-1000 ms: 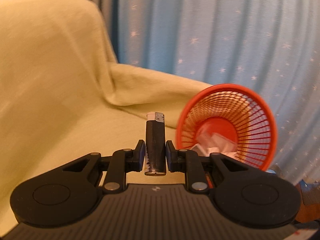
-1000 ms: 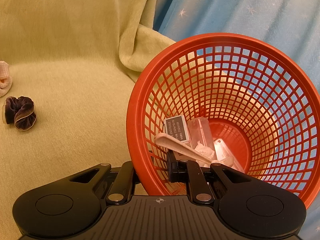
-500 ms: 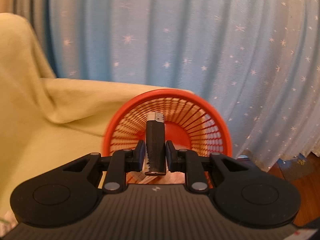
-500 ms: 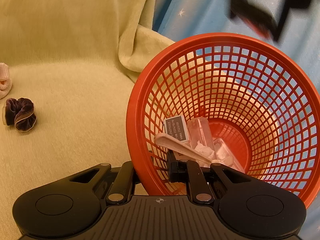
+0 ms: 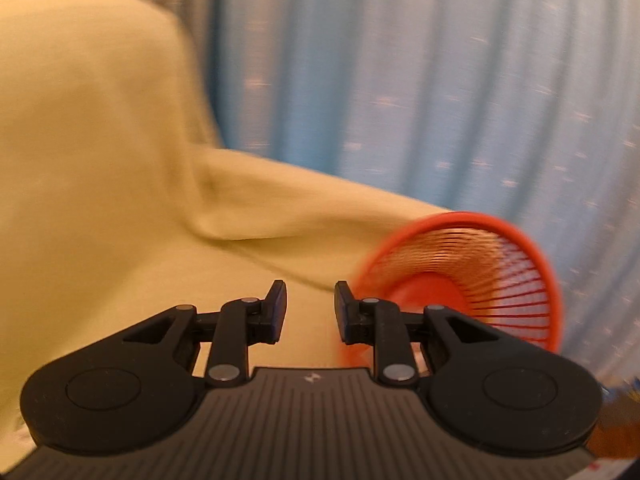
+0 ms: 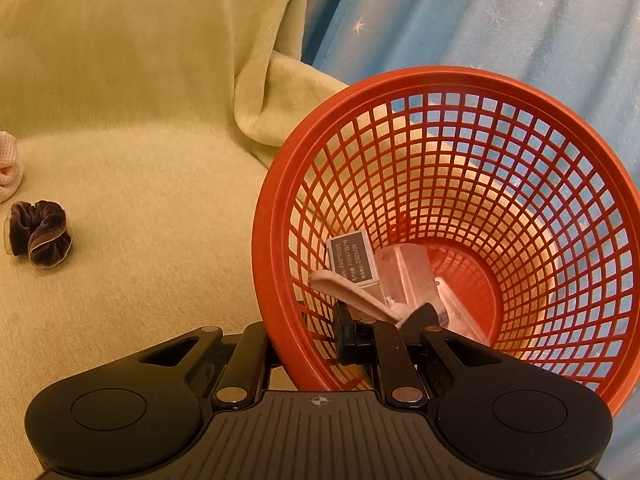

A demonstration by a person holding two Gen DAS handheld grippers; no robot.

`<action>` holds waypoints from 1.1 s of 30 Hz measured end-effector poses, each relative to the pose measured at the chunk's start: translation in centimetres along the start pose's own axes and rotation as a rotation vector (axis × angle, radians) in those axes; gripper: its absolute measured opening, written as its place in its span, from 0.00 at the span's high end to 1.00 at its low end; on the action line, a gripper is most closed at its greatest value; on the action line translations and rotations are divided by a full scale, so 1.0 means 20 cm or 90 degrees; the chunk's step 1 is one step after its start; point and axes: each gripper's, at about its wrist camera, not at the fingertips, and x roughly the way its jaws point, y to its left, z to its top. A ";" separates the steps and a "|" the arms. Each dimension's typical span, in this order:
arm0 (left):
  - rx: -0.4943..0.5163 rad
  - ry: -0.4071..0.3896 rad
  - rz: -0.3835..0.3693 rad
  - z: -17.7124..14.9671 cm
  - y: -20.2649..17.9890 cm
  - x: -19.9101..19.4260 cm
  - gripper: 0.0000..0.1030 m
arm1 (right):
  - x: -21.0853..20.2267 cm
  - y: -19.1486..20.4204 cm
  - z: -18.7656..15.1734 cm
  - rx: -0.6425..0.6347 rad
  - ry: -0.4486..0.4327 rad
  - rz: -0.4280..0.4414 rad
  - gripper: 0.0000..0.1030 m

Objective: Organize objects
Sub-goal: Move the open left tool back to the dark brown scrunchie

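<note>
Left tool (image 5: 307,307) had just opened its jaws, nothing between them; right tool (image 6: 306,334) clamped the tilted red basket (image 6: 420,80) by its rim. Dropping looked done. Next, I'd guess, came the dark scrunchie (image 6: 40,233) lying on the blanket (image 6: 140,200).

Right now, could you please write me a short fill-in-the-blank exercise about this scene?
The right gripper clamps the red basket by its ___.
The left gripper is open and holds ___.
The dark scrunchie lies ___ the basket, on the blanket.
The starred curtain behind the basket is ___.

Missing words: rim; nothing; outside; blue.
</note>
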 end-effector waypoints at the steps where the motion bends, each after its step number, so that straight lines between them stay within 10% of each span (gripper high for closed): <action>1: -0.007 0.000 0.024 -0.02 0.07 -0.02 0.79 | 0.00 0.00 0.00 0.000 0.000 0.000 0.90; 11: -0.097 0.044 0.180 -0.28 0.56 -0.21 0.70 | 0.02 0.01 0.01 -0.004 0.002 -0.002 0.90; 33: -0.113 0.133 0.158 -0.56 0.44 0.00 0.55 | 0.01 0.01 0.00 -0.006 0.003 -0.002 0.90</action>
